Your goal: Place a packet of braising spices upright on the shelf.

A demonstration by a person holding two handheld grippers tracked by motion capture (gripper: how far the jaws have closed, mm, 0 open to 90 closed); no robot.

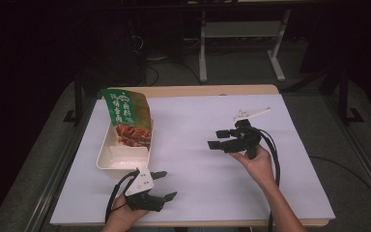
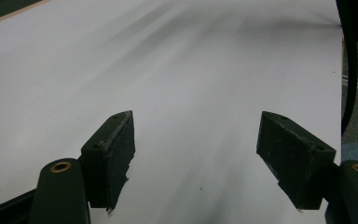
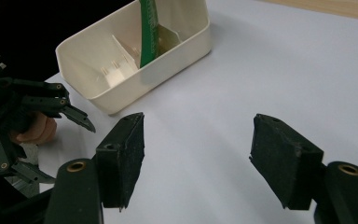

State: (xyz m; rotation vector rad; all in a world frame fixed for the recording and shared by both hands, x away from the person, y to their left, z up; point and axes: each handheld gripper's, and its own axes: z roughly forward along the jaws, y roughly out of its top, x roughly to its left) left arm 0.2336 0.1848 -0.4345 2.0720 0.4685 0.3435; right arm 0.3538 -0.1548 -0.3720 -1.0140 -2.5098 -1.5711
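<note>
A cream plastic tray (image 1: 107,159) with inner dividers lies at the left of the white table cover (image 1: 198,125). A green and brown printed food sleeve (image 1: 128,116) stands tilted in its far end. Near the front edge, just below the tray, my left gripper (image 1: 164,185) is open and holds nothing. My right gripper (image 1: 217,138) hovers open at centre right, jaws pointing left toward the tray. In the right gripper view the tray (image 3: 168,70) lies ahead with the sleeve's green edge (image 3: 148,32) in it, beyond my open right gripper (image 3: 198,158). My open left gripper (image 2: 196,154) faces bare white cover.
The wooden table edge (image 1: 198,90) shows at the back beyond the cover. A white frame leg (image 1: 203,48) and cables lie on the dark floor behind. In the right gripper view, the other hand and its gripper (image 3: 51,105) sit at the left beside the tray.
</note>
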